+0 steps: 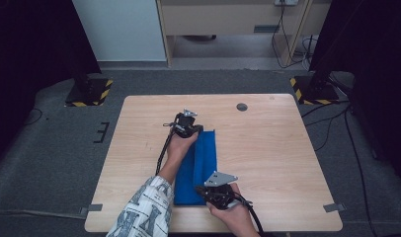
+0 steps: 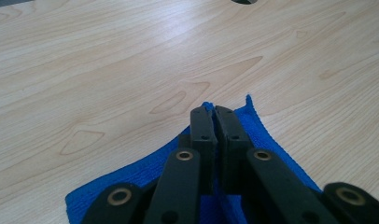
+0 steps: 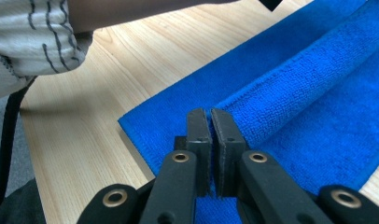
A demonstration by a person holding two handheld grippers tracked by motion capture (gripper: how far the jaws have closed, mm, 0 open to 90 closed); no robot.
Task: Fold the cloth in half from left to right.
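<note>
Pinching blue towel: both grippers closed.

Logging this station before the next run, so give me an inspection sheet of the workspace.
Surface: pale wooden table, with a dark round grommet hole near its far edge.
Job's things: blue terry cloth towel, folded lengthwise into a long strip, lying flat mid-table.
Clutter: nothing seen.
Grippers: left gripper at the towel's far end, jaws closed on its edge; right gripper at the near end, jaws closed on a raised fold.
Cables: black cable trailing from the left gripper; more cables on the floor at right.
Surroundings: grey carpet, two stand bases with yellow-black hazard stripes, pale cabinet beyond.
</note>
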